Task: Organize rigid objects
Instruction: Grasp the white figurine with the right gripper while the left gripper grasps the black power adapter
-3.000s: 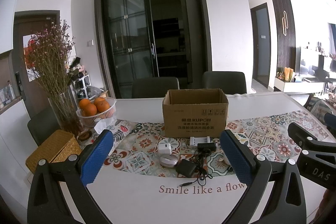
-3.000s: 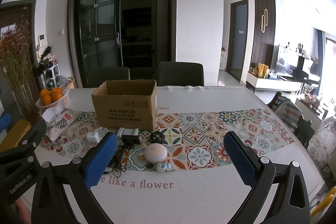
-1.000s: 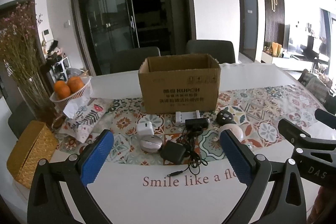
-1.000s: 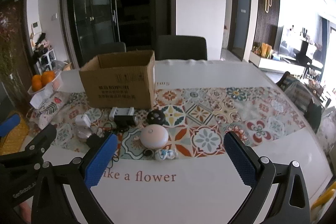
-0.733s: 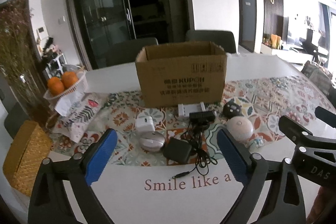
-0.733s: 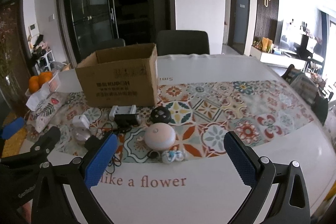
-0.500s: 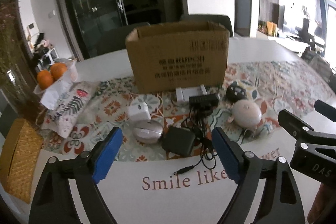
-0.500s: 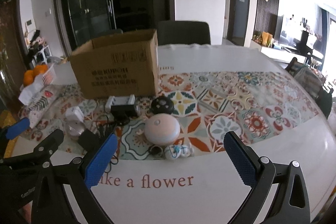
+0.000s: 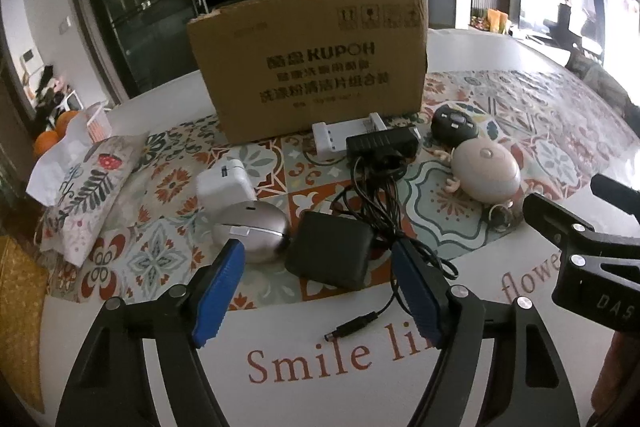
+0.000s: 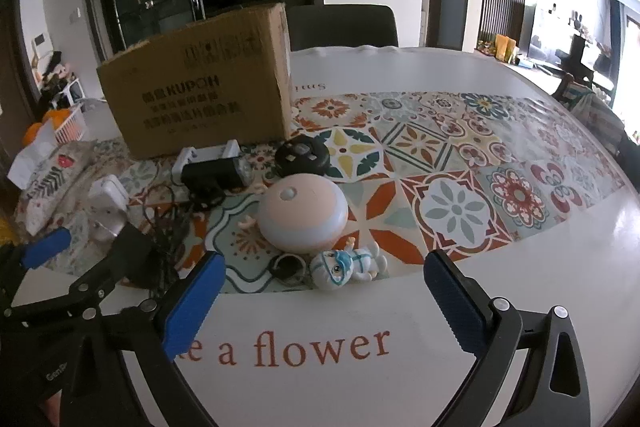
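Observation:
A brown cardboard box (image 9: 312, 63) stands open on the patterned runner. In front of it lie a white charger cube (image 9: 224, 183), a silver oval device (image 9: 250, 233), a black power adapter (image 9: 328, 255) with its cable, a pink dome (image 10: 302, 213), a round black device (image 10: 302, 157) and a small white figurine (image 10: 344, 269). My left gripper (image 9: 317, 249) is low over the table, its jaws closing. The adapter sits just ahead in the gap, untouched by the pads. My right gripper (image 10: 325, 261) stands wide open just before the figurine, holding nothing.
A floral tissue pack (image 9: 80, 187), a basket of oranges (image 9: 60, 131) and a wicker box (image 9: 16, 307) sit at the left. A white battery holder (image 9: 332, 139) and black block (image 9: 380, 145) lie by the box. Dark chairs (image 10: 340, 27) stand behind the table.
Both grippers have come down and closer to the items in front of the box. The left jaws have narrowed; the right jaws kept their width.

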Demonstrator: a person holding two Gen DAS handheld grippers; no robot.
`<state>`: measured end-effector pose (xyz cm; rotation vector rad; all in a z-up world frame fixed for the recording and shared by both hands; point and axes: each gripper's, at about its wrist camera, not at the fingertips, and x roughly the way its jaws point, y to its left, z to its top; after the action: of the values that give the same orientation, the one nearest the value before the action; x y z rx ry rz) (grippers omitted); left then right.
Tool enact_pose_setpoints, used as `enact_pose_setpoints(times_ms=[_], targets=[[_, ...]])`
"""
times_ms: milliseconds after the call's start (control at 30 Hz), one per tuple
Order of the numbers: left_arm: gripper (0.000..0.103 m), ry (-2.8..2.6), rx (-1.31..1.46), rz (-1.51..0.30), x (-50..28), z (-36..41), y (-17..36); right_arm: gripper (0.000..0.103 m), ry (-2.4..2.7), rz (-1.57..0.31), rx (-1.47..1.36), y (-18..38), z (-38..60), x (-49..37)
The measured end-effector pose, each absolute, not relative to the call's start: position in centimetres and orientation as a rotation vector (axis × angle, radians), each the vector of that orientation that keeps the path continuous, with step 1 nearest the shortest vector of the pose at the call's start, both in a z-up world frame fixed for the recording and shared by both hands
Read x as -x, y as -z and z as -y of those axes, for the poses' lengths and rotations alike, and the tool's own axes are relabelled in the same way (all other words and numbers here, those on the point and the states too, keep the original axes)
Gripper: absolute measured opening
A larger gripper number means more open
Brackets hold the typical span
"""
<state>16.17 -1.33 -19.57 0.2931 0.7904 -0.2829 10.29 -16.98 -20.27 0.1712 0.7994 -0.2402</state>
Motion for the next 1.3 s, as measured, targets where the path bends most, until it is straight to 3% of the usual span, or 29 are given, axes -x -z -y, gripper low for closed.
enact_pose_setpoints(times_ms=[433, 967, 1200, 1300], targets=[[0.065, 0.338, -0.278, -0.825, -17.8, 1.4, 22.1, 0.097, 0.243, -0.825, -0.167, 22.5, 16.9, -11.5], [0.063, 0.354, -0.261, -0.837, -18.5, 1.8, 22.8, 0.093, 0.262, -0.839, -0.135, 23.7, 17.3, -12.8], [0.058, 0.373, -0.224, -0.847, -18.9, 2.2, 23.1, 0.085, 0.231, -0.883, -0.171, 24.6, 18.1, -13.7], [0.055, 0.370, -0.203, -0.852, -18.8, 2.3, 23.1, 0.074, 0.217, -0.890, -0.184, 24.8, 18.2, -13.9]])
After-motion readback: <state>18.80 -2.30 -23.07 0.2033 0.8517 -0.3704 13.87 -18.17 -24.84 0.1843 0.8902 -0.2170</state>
